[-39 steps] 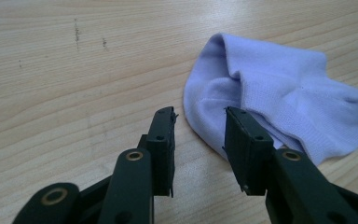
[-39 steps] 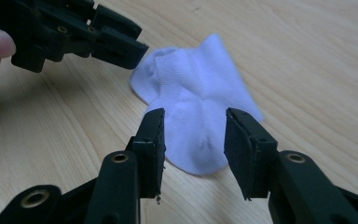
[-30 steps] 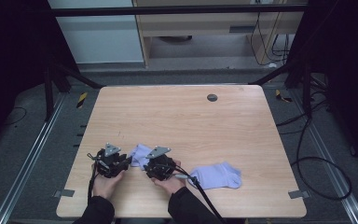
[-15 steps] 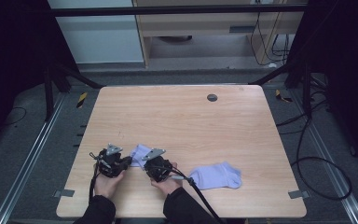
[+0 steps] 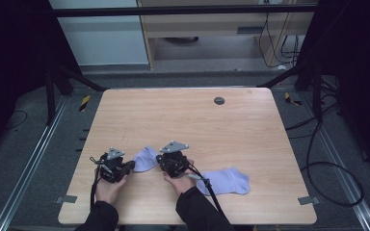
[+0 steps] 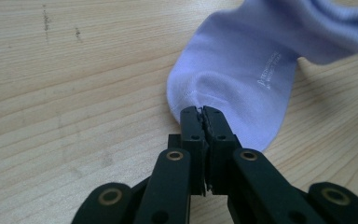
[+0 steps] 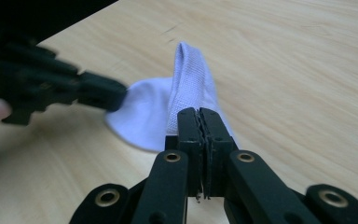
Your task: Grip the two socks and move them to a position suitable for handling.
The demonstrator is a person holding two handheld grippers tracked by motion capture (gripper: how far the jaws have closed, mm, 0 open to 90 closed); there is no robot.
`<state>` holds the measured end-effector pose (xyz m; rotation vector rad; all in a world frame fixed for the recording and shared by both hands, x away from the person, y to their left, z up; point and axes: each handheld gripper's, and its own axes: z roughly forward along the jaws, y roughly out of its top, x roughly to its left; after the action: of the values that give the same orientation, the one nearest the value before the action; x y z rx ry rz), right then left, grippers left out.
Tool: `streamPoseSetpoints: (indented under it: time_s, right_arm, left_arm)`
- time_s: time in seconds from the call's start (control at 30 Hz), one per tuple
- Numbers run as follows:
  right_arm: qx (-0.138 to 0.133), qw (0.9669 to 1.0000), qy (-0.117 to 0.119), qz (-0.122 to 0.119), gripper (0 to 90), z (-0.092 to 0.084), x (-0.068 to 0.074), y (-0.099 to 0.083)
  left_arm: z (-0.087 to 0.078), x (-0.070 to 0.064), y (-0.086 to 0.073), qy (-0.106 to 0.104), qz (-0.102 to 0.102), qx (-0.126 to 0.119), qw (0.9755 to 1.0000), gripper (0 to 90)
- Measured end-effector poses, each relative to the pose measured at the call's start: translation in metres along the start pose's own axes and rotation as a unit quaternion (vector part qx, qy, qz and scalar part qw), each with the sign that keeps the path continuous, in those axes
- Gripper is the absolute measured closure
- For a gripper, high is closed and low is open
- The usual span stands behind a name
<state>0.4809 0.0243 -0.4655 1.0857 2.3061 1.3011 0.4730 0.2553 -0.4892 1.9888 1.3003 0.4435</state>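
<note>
- Both grippers sit near the table's (image 5: 125, 106) front edge; the left gripper (image 6: 200, 112) and right gripper (image 7: 199, 113) have just clamped shut on the small sock (image 5: 145, 159) between them.
- Second sock (image 5: 226, 181) lies just right.
- Loads of open tabletop farther back.

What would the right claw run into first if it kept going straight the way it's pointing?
The sock it already pinches; just beyond that, probably the left claw, gripping the same sock from the other side, though depth is hard to judge.

Wooden table (image 5: 250, 139); two lilac socks (image 5: 145, 159), (image 5: 225, 181); perhaps a grommet (image 5: 219, 100)
</note>
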Motion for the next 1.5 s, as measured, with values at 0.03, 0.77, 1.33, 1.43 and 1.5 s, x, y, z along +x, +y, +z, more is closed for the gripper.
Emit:
streamPoseSetpoints:
  time_s: [0.03,0.77,1.33,1.43,1.5]
  right_arm:
    - [-0.002,1.0,-0.004,0.007,88.8,0.0,-0.005,0.001]
    - [0.038,0.9937,-0.104,0.015,68.7,0.012,-0.051,0.005]
    - [0.08,0.9913,-0.096,0.043,84.7,0.026,-0.066,-0.013]
    - [0.081,0.9914,-0.093,0.045,88.4,0.027,-0.063,-0.012]
    - [0.075,0.9921,-0.087,0.05,88.7,0.025,-0.061,-0.011]
  left_arm:
    - [0.0,0.0,0.0,-0.001,0.001,0.001,1.0,87.5]
    - [-0.004,0.001,-0.001,0.031,-0.006,-0.005,0.9995,69.3]
    - [0.007,-0.007,-0.001,0.014,-0.005,0.017,0.9997,83.3]
    - [0.007,-0.005,0.0,0.004,-0.013,0.021,0.9997,87.0]
    - [0.005,-0.004,0.0,0.0,-0.016,0.021,0.9997,87.5]
